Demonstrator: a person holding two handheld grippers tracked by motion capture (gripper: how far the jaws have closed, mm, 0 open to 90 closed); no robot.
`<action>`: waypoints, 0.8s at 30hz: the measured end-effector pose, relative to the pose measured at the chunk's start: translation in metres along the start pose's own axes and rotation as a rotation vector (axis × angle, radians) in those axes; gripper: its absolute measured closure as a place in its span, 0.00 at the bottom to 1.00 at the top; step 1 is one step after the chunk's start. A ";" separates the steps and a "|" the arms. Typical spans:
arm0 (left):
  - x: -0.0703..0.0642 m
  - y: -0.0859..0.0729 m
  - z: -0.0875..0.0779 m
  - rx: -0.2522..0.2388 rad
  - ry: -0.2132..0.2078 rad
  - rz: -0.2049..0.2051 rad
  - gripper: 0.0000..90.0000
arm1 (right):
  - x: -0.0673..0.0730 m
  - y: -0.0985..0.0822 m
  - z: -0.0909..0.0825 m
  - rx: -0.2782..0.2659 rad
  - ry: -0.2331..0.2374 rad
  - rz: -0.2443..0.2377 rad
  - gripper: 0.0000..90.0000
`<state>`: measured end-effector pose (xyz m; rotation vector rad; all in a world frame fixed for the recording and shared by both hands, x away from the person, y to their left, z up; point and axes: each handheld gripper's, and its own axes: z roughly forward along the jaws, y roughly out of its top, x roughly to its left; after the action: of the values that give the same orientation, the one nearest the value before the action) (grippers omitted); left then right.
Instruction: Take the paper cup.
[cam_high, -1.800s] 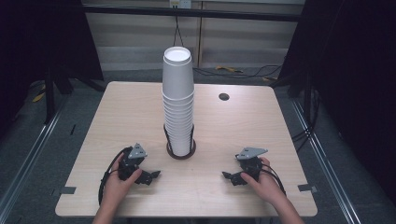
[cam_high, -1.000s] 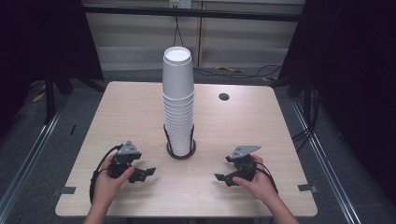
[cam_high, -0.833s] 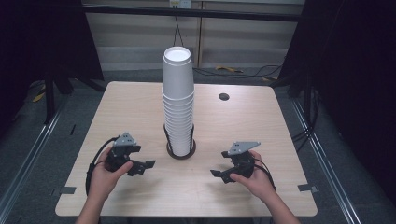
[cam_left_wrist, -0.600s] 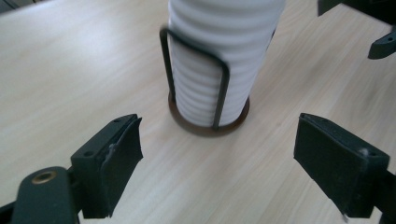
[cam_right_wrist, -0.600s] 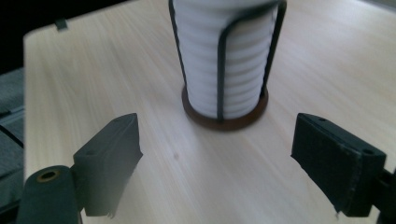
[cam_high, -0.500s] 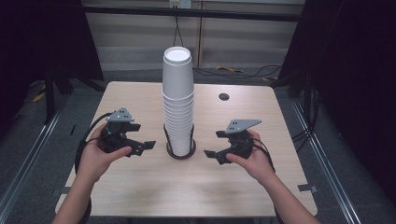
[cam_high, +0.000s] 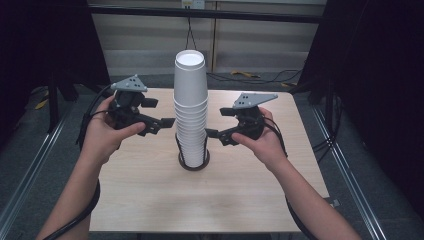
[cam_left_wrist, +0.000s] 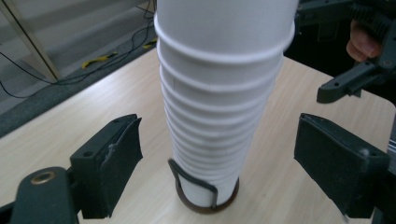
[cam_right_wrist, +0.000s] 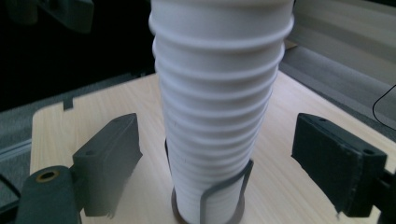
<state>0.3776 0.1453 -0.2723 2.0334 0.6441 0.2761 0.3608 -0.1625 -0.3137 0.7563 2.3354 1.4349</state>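
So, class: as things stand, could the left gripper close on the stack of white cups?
Probably yes. The left gripper is open beside the stack of white cups, its jaws set wider than the stack, with nothing between them; the right gripper waits opposite.

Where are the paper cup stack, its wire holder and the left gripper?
paper cup stack (cam_high: 190, 107), high view, side wall mid-height.
wire holder (cam_left_wrist: 194, 184), left gripper view, front wire loop.
left gripper (cam_high: 159, 113), high view, between its fingers.
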 end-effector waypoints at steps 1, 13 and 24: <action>0.000 0.004 0.001 -0.003 -0.006 -0.001 0.16 | -0.001 0.003 0.001 -0.008 -0.001 0.010 0.16; -0.001 0.037 0.015 -0.015 -0.033 0.016 0.15 | -0.005 0.023 0.017 -0.077 0.015 0.071 0.16; -0.004 0.049 0.038 -0.016 -0.013 0.004 0.12 | -0.002 0.030 0.027 -0.084 0.014 0.070 0.16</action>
<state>0.4068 0.0955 -0.2500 2.0199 0.6283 0.2691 0.3849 -0.1331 -0.2991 0.8146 2.2639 1.5618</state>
